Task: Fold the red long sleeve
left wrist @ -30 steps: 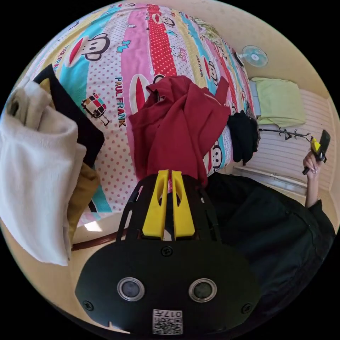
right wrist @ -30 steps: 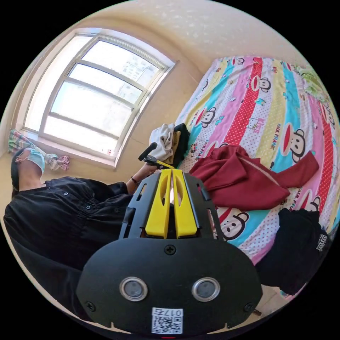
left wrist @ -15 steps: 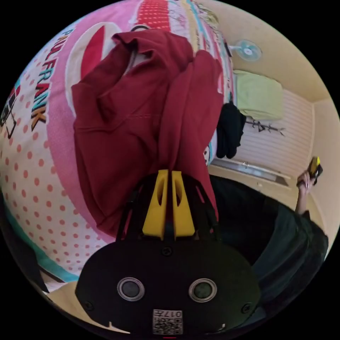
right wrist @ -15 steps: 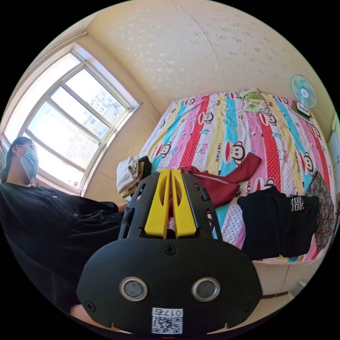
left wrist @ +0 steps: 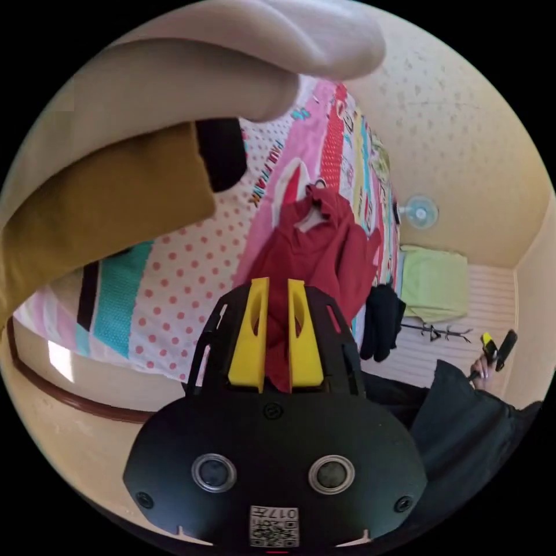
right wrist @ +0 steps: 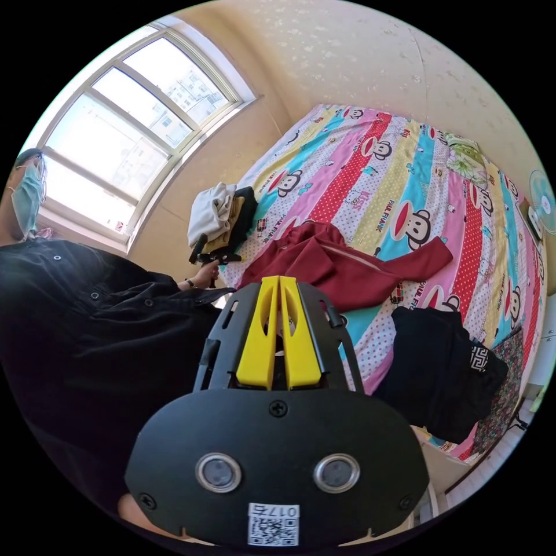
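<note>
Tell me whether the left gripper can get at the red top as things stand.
Probably yes. The left gripper is open and pointed at the red top, which lies crumpled on the bed with nothing on it. The folded pile sits off to one side, clear of the way.

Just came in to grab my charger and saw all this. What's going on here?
A person is folding laundry on the bed with a handheld gripper in each hand. The red top lies crumpled on the bedspread, one sleeve stretched out, not folded yet. The left gripper is open, low by the bed edge, next to a stack of clothes. The right gripper is shut on nothing, held back from the bed. A black garment hangs over the near edge.
</note>
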Tool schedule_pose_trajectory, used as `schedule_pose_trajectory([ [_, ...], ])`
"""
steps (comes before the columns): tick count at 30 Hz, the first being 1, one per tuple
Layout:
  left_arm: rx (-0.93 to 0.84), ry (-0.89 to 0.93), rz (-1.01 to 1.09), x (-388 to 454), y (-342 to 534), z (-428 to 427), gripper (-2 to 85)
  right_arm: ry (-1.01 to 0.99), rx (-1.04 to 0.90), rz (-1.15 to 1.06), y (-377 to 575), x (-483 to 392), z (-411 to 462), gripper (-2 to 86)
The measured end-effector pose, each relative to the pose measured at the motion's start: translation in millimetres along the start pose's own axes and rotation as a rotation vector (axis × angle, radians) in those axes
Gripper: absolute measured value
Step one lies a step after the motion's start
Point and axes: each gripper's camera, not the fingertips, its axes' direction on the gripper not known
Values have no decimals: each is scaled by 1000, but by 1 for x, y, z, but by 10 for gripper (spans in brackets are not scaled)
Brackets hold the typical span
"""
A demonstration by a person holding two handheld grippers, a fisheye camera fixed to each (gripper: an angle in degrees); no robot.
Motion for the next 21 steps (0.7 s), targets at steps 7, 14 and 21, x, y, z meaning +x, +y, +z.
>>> schedule_pose_trajectory([
  [7,-189,-199,118,73,-1,49,66,-36,30,66,15,24,13,2],
  [14,-256,369,38,92,-2,22,14,-60,124,104,49,56,14,2],
  [21,414,1217,415,170,-3,-166,-4,-166,317,60,96,113,-16,3],
])
